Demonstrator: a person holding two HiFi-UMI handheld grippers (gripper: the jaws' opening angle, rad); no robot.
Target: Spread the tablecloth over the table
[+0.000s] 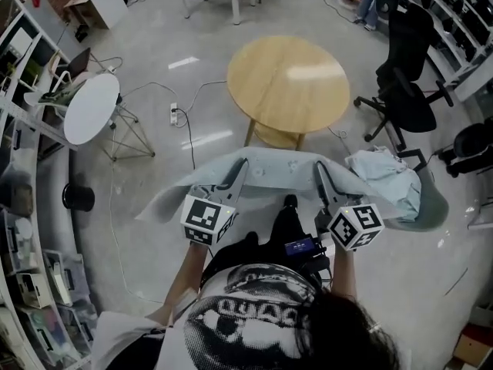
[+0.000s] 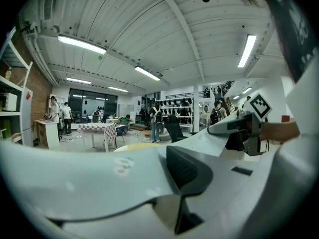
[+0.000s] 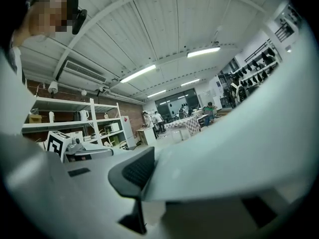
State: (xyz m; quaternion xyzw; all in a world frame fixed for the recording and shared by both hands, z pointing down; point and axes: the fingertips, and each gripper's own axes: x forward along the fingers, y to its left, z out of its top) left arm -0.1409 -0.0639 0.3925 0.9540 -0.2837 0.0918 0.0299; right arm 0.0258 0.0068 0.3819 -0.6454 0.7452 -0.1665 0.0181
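The round wooden worktop (image 1: 285, 83) stands bare on the grey floor, its legs largely hidden behind the tablecloth (image 1: 273, 166). None of the cloth lies on it. The tablecloth hangs in the air between the person and the worktop, stretched from one gripper to the other. It is pale grey-blue and smooth, with a few faint small spots, and its left end droops toward the floor.

A crumpled heap of similar pale fabric (image 1: 385, 177) sits at the right; what carries it is unclear.

The left gripper (image 1: 237, 173) and the right gripper (image 1: 322, 173) each have their jaws pinching the cloth's edge. In each gripper view the fabric covers one jaw, so only one dark ribbed pad shows.

The cubes bear black-and-white square markers and no words. The shirt print is too distorted to read.
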